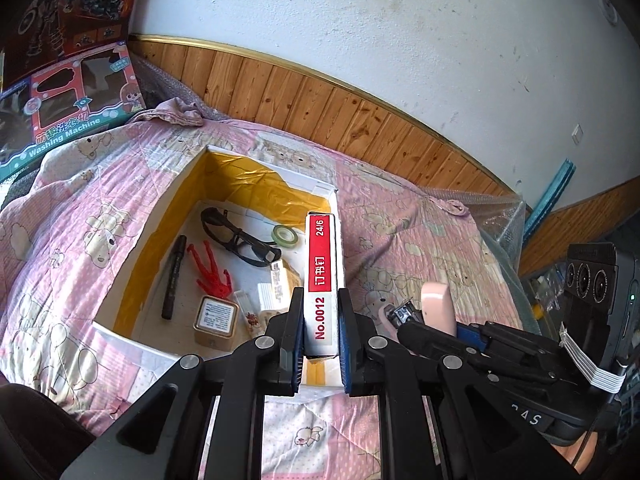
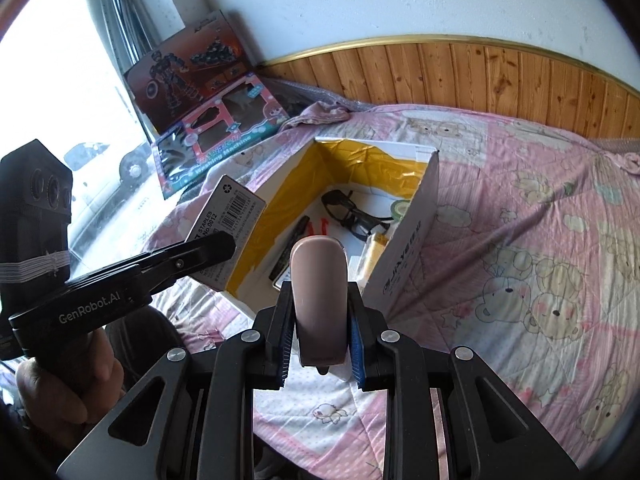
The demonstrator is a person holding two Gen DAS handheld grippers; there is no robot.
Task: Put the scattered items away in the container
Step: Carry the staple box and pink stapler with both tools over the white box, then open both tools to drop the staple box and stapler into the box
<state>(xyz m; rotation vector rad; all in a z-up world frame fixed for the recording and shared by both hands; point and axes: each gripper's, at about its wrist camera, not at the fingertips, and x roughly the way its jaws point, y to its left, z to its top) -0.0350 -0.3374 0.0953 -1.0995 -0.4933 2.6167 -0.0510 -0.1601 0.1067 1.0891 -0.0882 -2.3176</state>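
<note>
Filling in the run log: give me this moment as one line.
left gripper: shut on staples box | right gripper: shut on pink stapler | both near open cardboard box | neither item dropped in yet

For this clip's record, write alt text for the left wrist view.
The left gripper clamps a red-and-white staples box over an open cardboard box on a pink quilt. Inside lie glasses, a black marker and a tape roll.

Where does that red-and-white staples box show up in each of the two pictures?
Left wrist view: the staples box stands at bottom centre, clamped between the left tongs.
Right wrist view: it sits at left, barcode side showing.
Shared landmark: the black glasses inside the yellow-lined container.
</note>
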